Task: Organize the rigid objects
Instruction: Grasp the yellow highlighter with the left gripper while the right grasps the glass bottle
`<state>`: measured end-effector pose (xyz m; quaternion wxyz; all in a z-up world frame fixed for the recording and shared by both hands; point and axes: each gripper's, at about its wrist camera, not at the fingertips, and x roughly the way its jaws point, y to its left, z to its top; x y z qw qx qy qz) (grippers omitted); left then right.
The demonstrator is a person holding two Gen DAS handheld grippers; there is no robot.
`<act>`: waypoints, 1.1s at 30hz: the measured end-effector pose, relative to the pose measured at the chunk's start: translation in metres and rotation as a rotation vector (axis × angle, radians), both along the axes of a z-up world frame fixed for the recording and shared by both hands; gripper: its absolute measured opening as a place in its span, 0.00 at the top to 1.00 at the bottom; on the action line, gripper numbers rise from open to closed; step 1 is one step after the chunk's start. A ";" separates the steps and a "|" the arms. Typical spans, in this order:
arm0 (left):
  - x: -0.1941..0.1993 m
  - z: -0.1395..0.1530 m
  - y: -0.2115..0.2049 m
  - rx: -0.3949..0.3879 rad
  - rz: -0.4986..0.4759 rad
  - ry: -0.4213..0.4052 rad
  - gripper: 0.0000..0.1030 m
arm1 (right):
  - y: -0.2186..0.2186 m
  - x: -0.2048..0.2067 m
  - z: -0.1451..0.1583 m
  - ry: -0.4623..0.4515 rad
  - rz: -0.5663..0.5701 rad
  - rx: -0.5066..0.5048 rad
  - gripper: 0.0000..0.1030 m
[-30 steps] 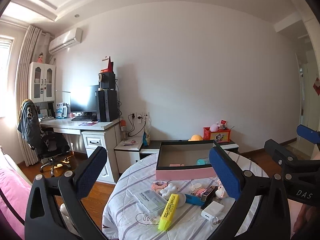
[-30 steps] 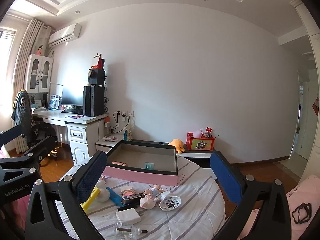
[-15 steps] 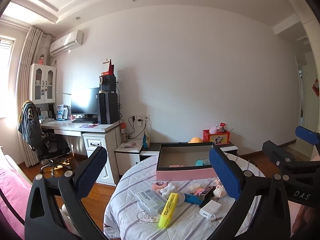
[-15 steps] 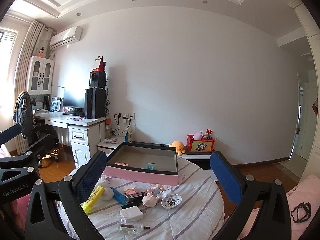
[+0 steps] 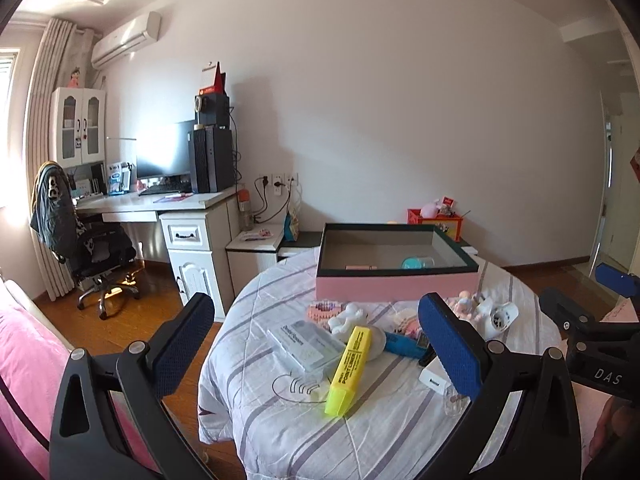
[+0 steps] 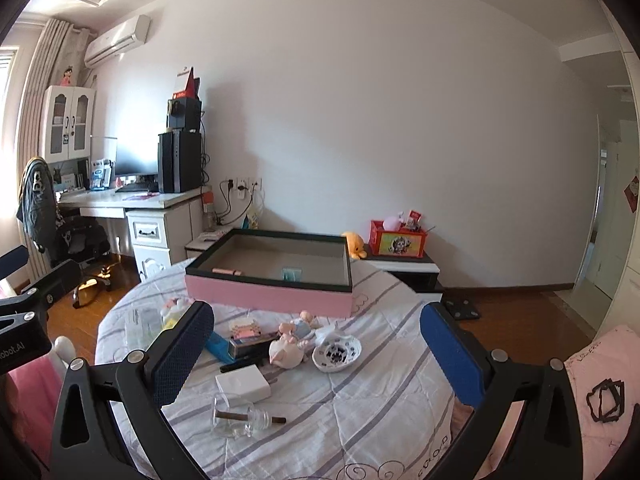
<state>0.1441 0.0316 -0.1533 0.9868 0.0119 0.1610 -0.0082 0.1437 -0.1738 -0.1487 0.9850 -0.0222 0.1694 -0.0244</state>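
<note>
Above the round striped-cloth counter [image 5: 400,420] I hold both claws, left claw [image 5: 316,344] and right claw [image 6: 316,354], wide and empty, judging the chunky yellow plastic highlighter [image 5: 349,365] next for the pink-sided open box [image 5: 396,286].

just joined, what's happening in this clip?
A person holds two handheld grippers over a round table strewn with small items. The left gripper and the right gripper both hover with jaws open, holding nothing. A pink box at the back already contains a couple of small things; the yellow highlighter, white charger and figurines remain outside.
</note>
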 end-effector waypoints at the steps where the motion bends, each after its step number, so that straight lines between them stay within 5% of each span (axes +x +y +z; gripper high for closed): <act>1: 0.004 -0.006 0.001 0.000 0.004 0.021 0.00 | 0.000 0.005 -0.008 0.027 0.005 0.006 0.00; 16: 0.039 -0.067 0.016 0.025 0.014 0.201 0.00 | 0.014 0.065 -0.112 0.358 0.149 0.128 0.02; 20: 0.048 -0.075 0.013 0.022 -0.001 0.230 0.00 | 0.009 0.068 -0.122 0.378 0.204 0.147 0.26; 29: 0.074 -0.099 -0.007 0.061 -0.048 0.293 0.00 | -0.007 0.071 -0.118 0.350 0.183 0.118 0.26; 31: 0.083 -0.105 -0.011 0.060 -0.060 0.311 0.04 | -0.008 0.071 -0.118 0.349 0.186 0.115 0.26; 33: 0.092 -0.111 -0.013 0.048 -0.073 0.337 0.19 | -0.008 0.071 -0.117 0.344 0.189 0.110 0.26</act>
